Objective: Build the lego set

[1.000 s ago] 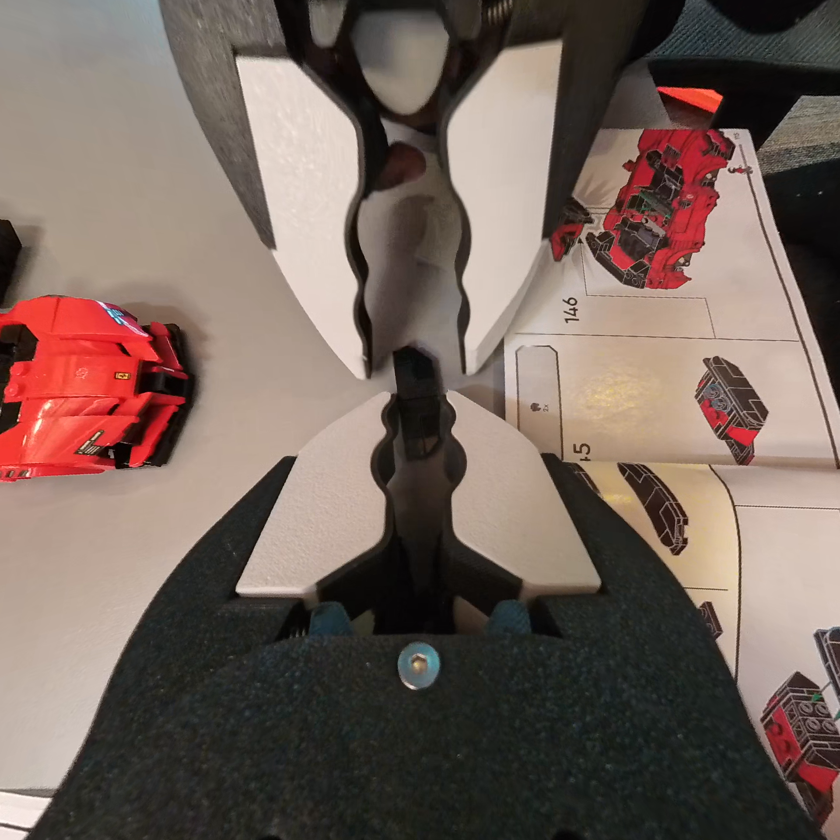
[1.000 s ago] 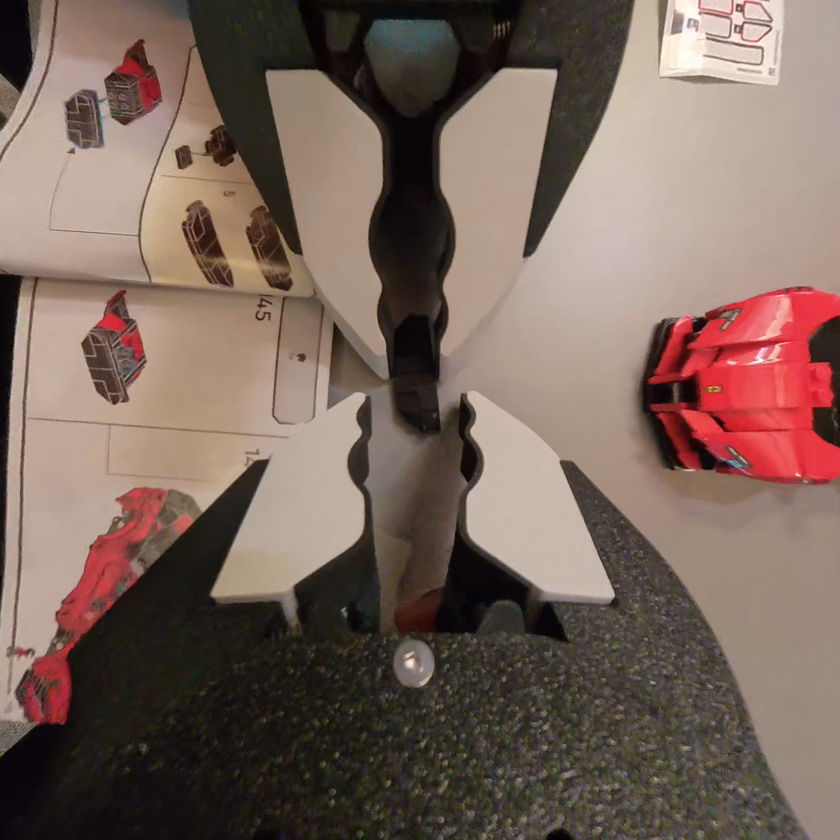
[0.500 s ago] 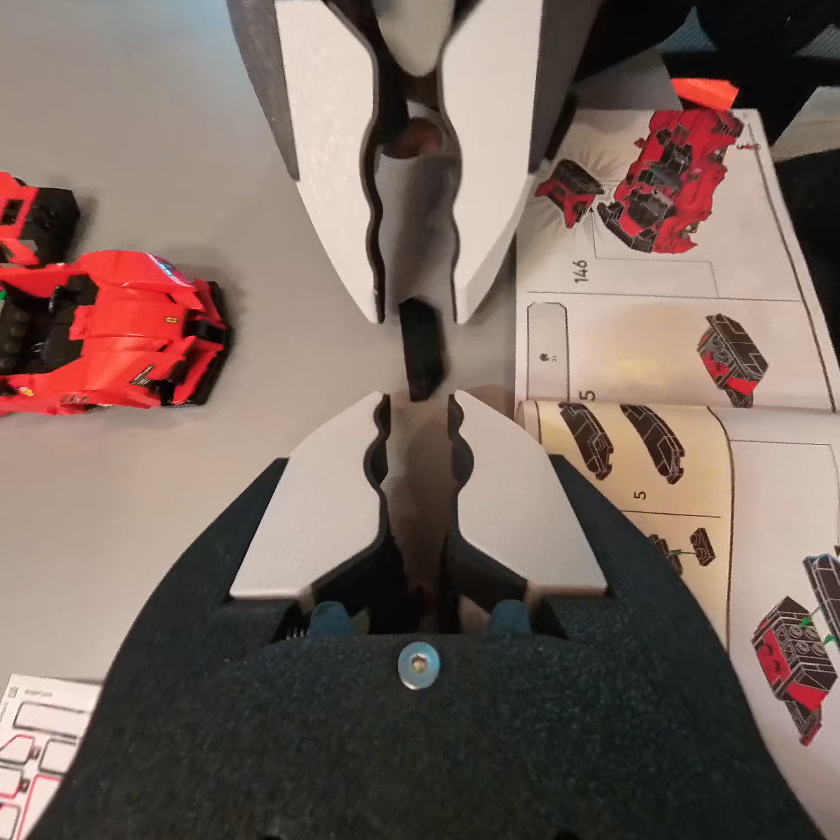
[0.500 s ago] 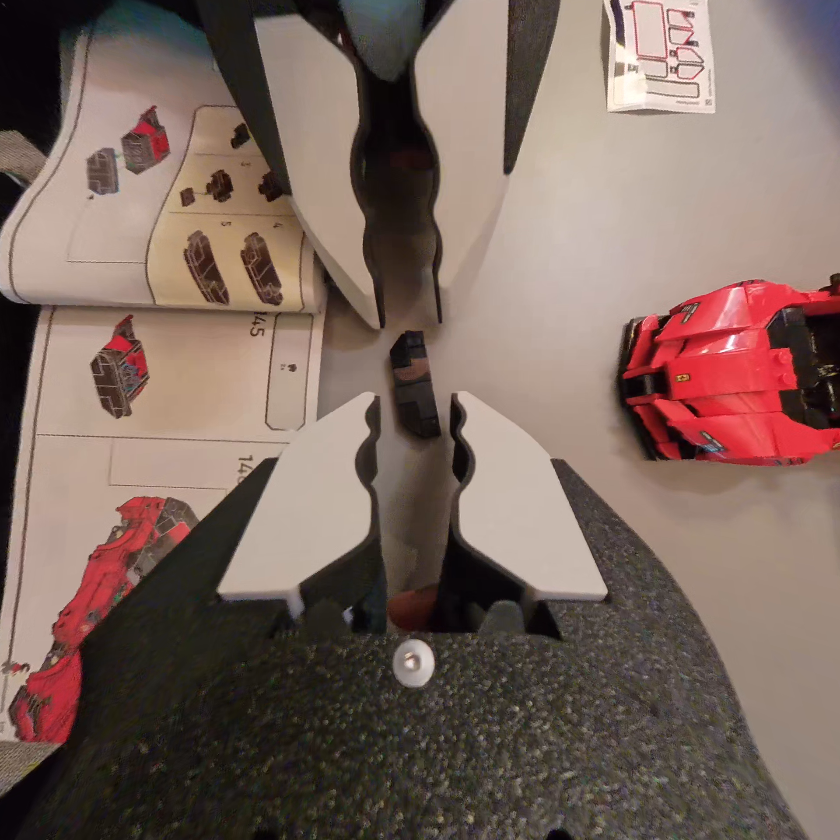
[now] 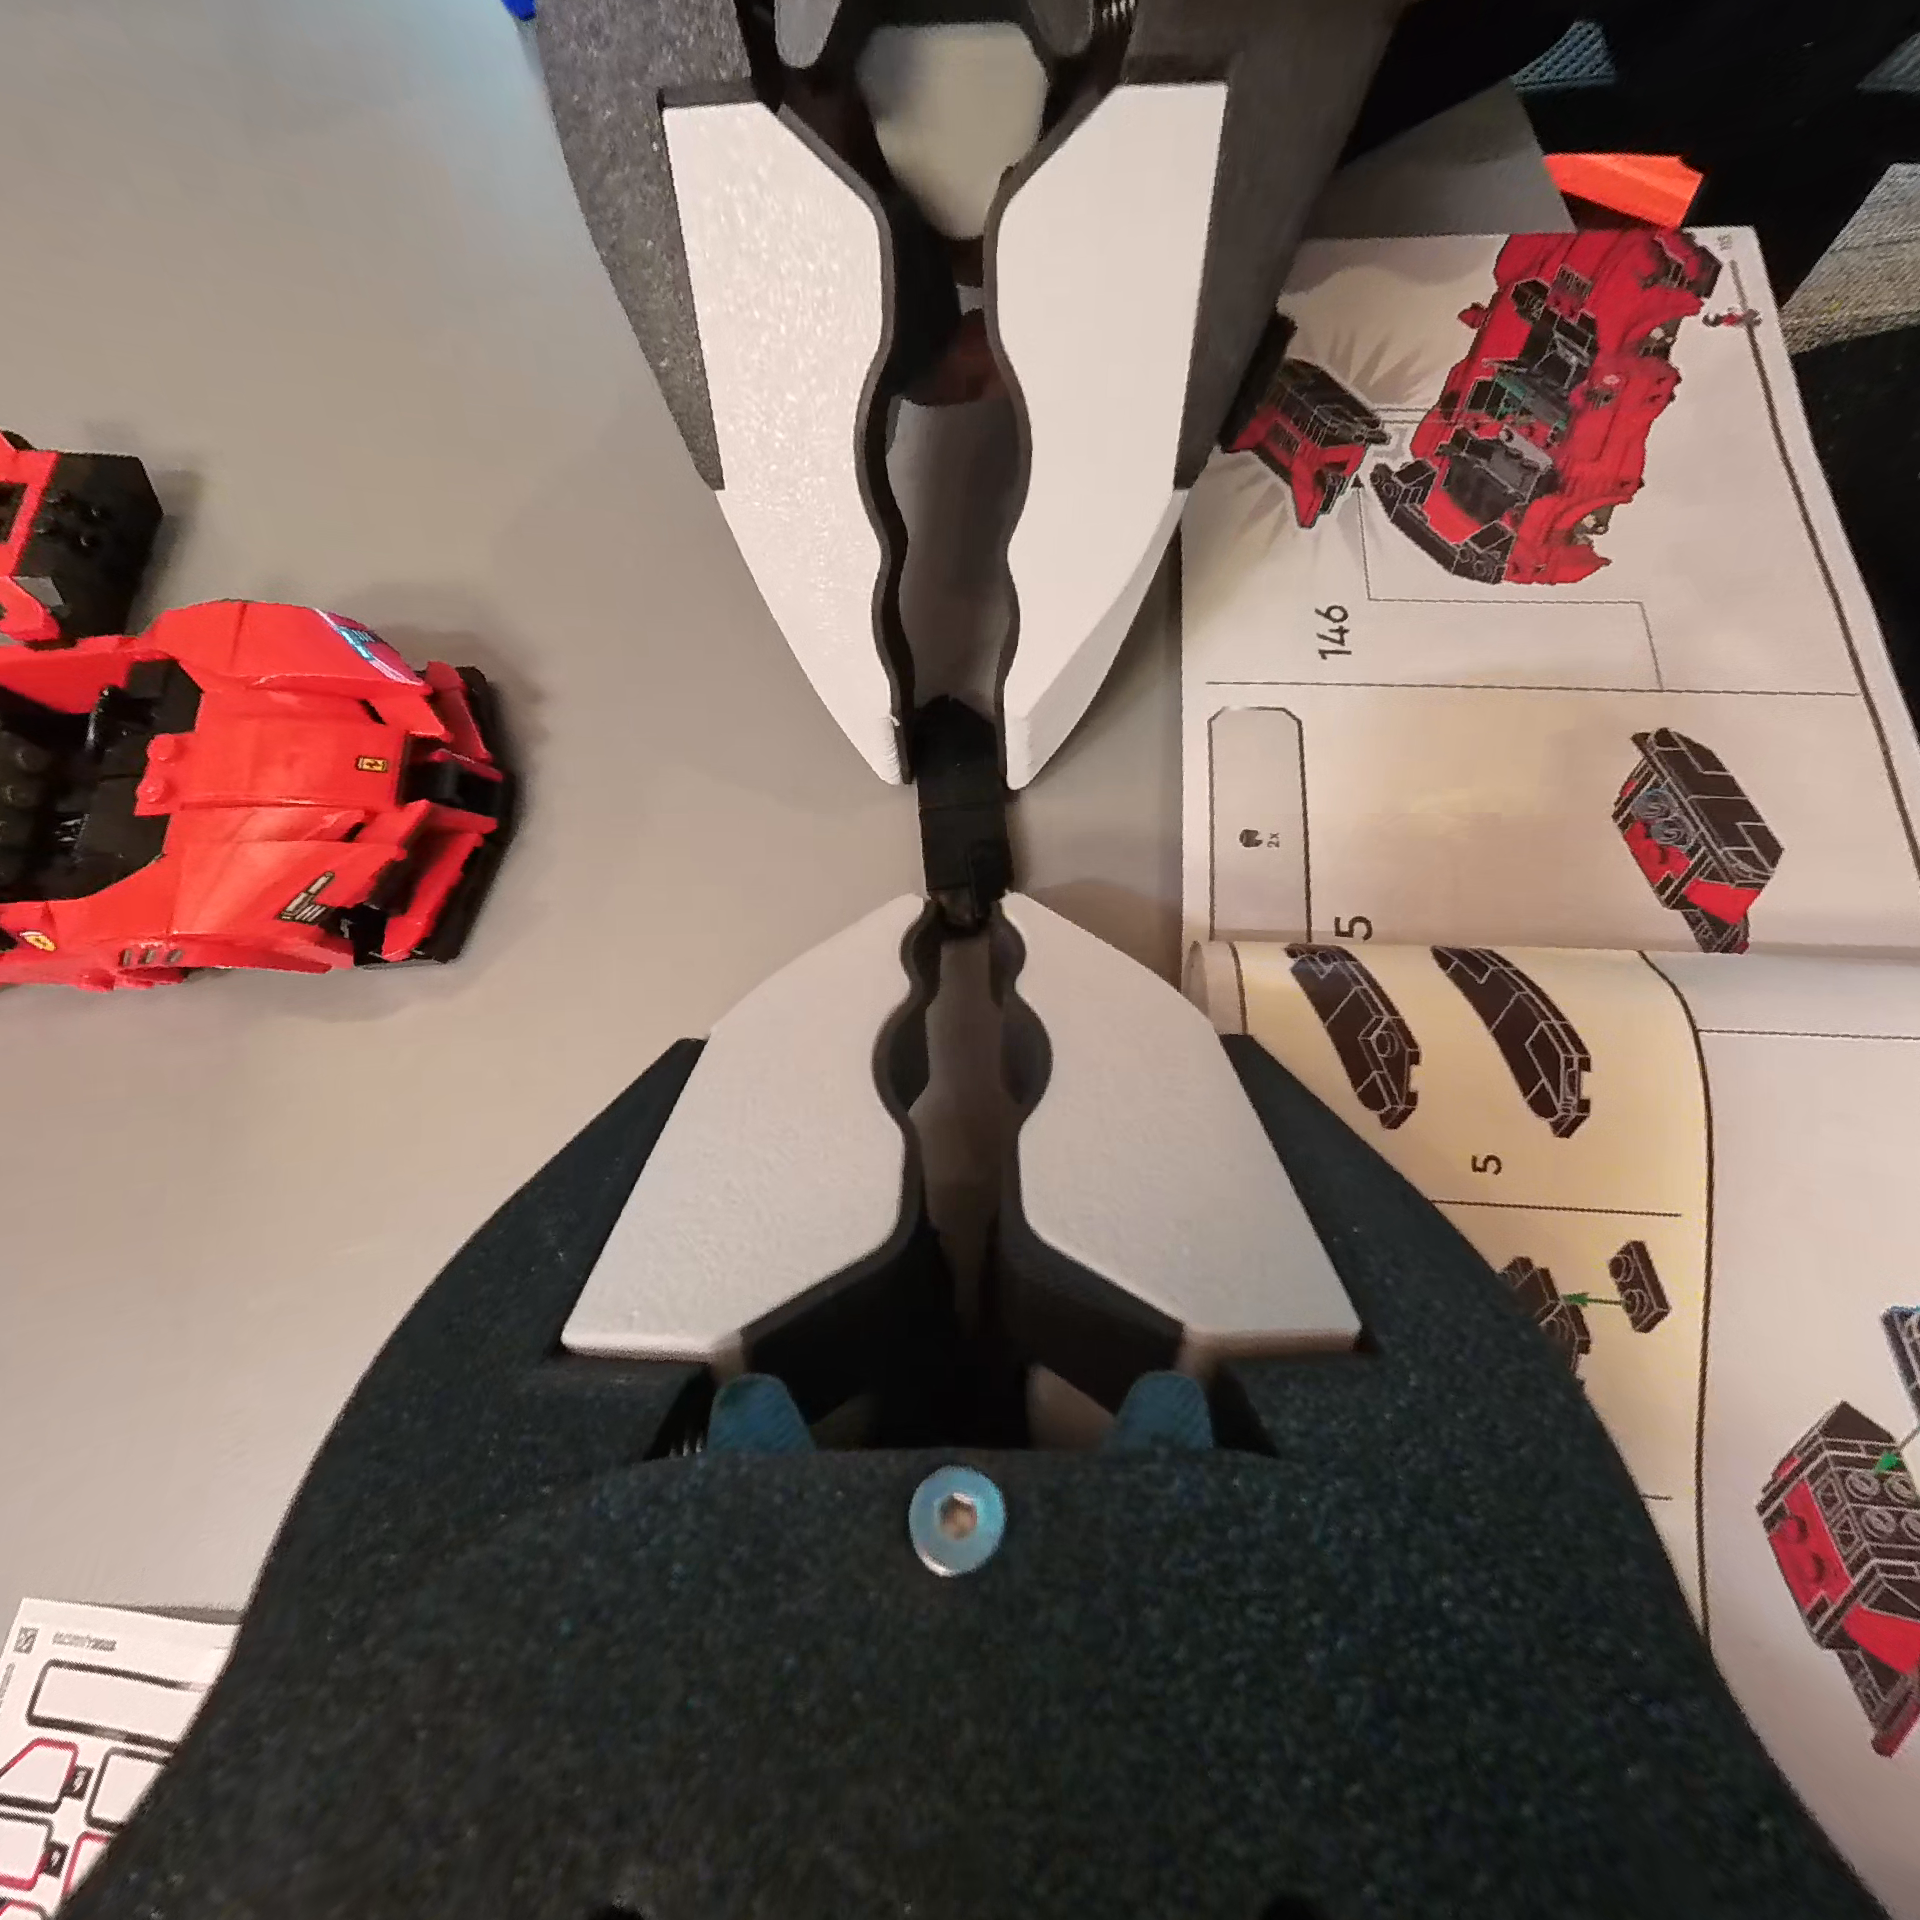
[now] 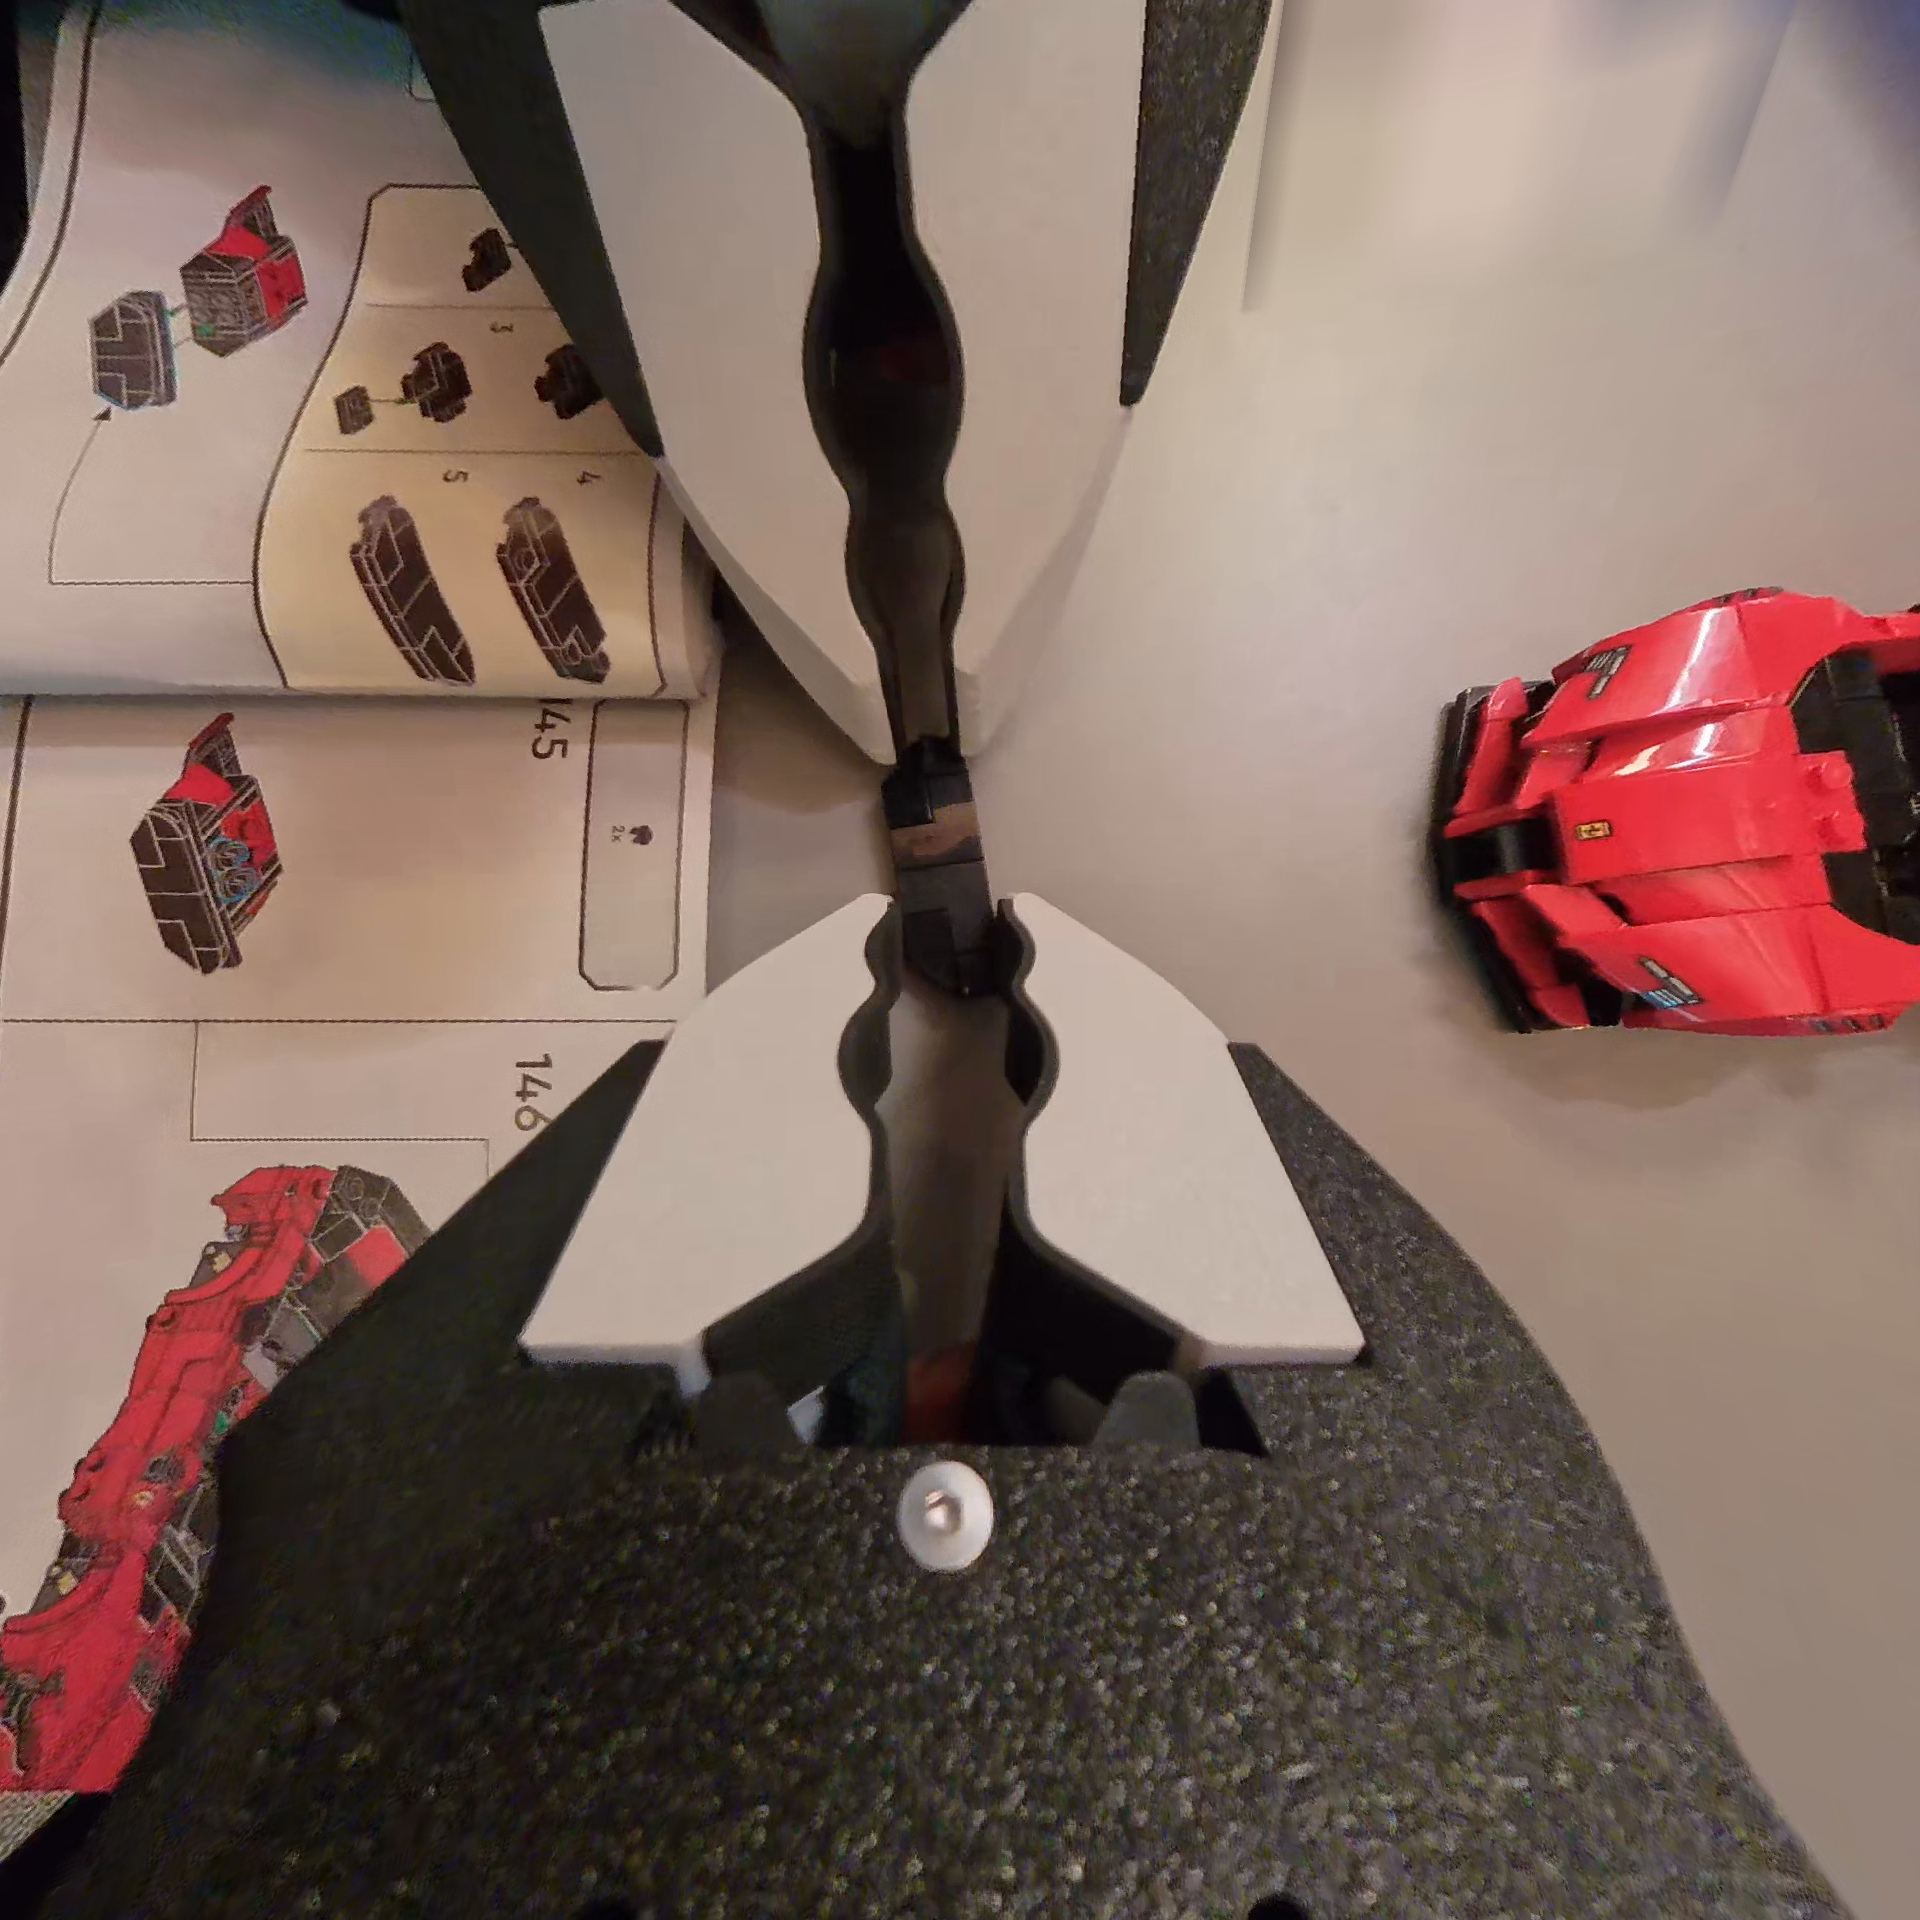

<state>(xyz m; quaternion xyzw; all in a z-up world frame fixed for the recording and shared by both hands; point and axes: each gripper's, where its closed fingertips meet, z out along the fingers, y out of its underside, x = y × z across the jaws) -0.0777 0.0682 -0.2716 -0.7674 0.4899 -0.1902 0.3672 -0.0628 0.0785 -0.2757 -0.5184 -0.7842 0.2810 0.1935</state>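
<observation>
1. A desk or hobby tabletop indoors, not a kitchen or workshop: the surface is a plain, smooth grey table [image 5: 312, 260].
2. An open instruction booklet [image 5: 1558, 779] lies on it.
3. Well apart from the booklet stands a part-built red toy car [image 5: 239, 800].
4. A sticker sheet [image 5: 83, 1714] lies farther from the booklet, beyond the car.

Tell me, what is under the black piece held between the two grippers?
Under the black piece only bare grey table shows, with the booklet beside it. The piece's underside and ends are hidden inside the fingertips.
</observation>
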